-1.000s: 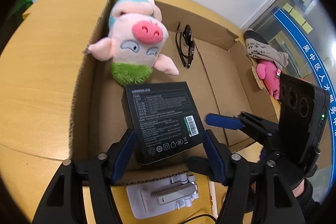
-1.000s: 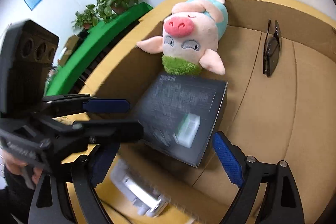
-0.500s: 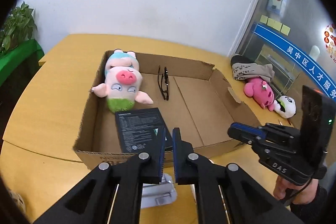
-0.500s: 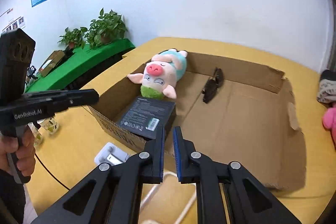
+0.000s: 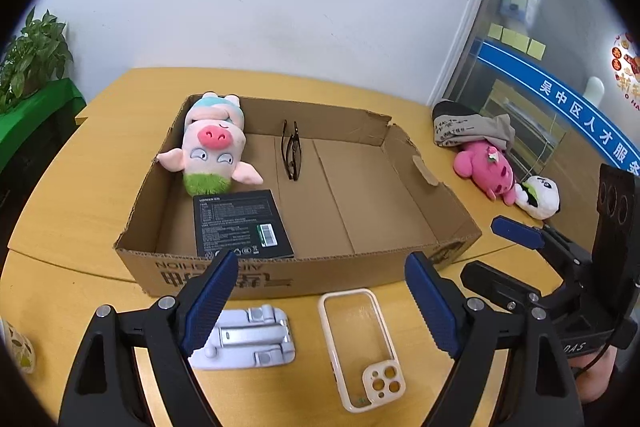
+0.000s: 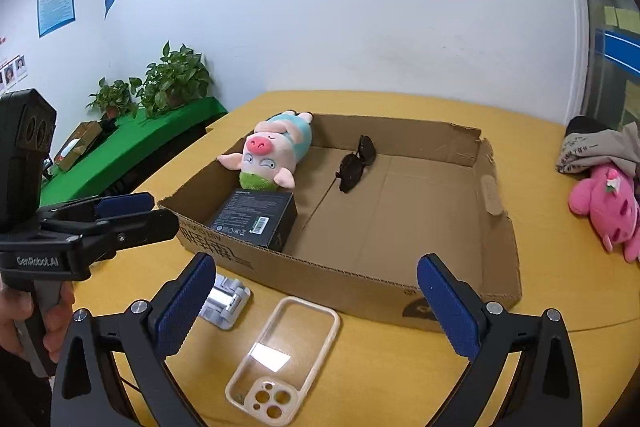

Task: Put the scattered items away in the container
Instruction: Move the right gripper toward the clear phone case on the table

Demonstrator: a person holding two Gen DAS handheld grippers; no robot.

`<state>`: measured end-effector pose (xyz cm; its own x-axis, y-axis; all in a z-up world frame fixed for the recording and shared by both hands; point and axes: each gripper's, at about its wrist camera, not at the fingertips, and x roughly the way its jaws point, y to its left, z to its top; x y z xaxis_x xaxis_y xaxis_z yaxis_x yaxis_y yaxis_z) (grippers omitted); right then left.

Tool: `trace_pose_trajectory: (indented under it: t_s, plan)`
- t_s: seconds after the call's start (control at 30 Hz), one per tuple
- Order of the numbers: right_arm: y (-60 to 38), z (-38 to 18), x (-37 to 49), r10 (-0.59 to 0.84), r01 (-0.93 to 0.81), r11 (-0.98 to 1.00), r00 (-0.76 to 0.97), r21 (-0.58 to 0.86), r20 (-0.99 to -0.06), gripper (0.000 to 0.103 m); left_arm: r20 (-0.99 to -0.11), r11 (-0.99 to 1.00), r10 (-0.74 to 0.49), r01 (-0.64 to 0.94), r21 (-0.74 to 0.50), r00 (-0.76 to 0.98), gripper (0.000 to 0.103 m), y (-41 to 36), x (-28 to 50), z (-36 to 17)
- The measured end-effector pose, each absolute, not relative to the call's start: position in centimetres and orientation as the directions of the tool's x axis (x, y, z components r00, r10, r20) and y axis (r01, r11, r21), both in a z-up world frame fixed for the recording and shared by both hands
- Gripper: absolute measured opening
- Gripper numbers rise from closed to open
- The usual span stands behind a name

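A shallow cardboard box (image 5: 304, 279) (image 6: 320, 275) sits on the yellow table. Inside lie a pig plush (image 5: 212, 147) (image 6: 274, 153), a black carton (image 5: 240, 223) (image 6: 256, 217) and dark glasses (image 5: 291, 151) (image 6: 356, 163). In front of the box lie a clear phone case (image 5: 360, 343) (image 6: 280, 355) and a grey folding stand (image 5: 244, 339) (image 6: 224, 301). My left gripper (image 5: 320, 299) is open and empty above them. My right gripper (image 6: 316, 307) is open and empty above the phone case.
Right of the box lie a pink plush (image 5: 486, 169) (image 6: 608, 207), a white panda plush (image 5: 538, 195) and a grey cloth (image 5: 472, 127) (image 6: 592, 145). Potted plants (image 6: 168, 83) stand on a green bench at the left. A wall is behind the table.
Both grippers pulled back out of the box, leaving the black carton inside; they shut half a second ago and have opened wide again, now over the table in front of the box.
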<state>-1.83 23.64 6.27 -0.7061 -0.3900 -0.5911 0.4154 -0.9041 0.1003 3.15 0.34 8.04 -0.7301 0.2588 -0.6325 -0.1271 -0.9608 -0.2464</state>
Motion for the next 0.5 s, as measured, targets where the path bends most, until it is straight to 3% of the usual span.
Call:
trace_pose_trajectory:
  t_s: [0.27,0.47,0.5]
  plan:
    - [24.2,5.0,-1.0,-0.412,0.424,-0.895,-0.672,0.137,-0.615,0.102,-0.681,-0.947,0.309,-0.151,-0.282,-0.664,0.085,1.7,4.4,5.5]
    - [24.5,-0.4,-2.3,-0.414,0.405,-0.893,-0.565,0.196,-0.714,0.102,-0.737,-0.929,0.361,-0.153,-0.336,-0.572,0.082,2.6,5.3,1.2]
    - [24.4,-1.4,-2.7,-0.411,0.396,-0.894,-0.543,0.208,-0.732,0.098,-0.742,-0.925,0.375,-0.166,-0.343,-0.555,0.081,2.9,5.5,0.5]
